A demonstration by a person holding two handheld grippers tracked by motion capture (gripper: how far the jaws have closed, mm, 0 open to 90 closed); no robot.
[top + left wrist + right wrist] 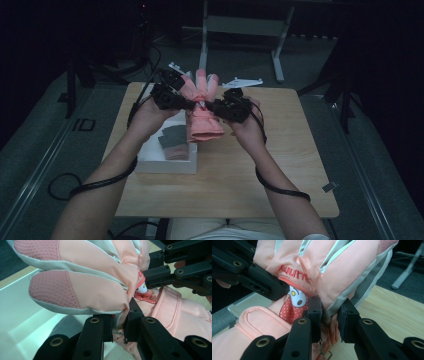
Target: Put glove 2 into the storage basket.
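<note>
Left gripper (187, 103) and right gripper (212, 106), each clamped on the pink glove (202, 120), held between them above the table (280, 150), white box (165, 165) below left. Risk: thin pinches slipping off padded fabric, dropping glove.

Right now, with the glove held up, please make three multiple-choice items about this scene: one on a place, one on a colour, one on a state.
1. Where does the white box stand?
A. on the table's left part
B. on the floor
C. at the table's right edge

2. What colour is the glove mainly?
A. blue
B. pink
C. black

3. How is the glove held?
A. lying loose on the table
B. gripped by one gripper
C. gripped by the left gripper and the right gripper

Answers:
1 A: the high view shows it left of the glove.
2 B: pink fabric with pale trim.
3 C: both gripper views show jaws closed on fabric.
</note>
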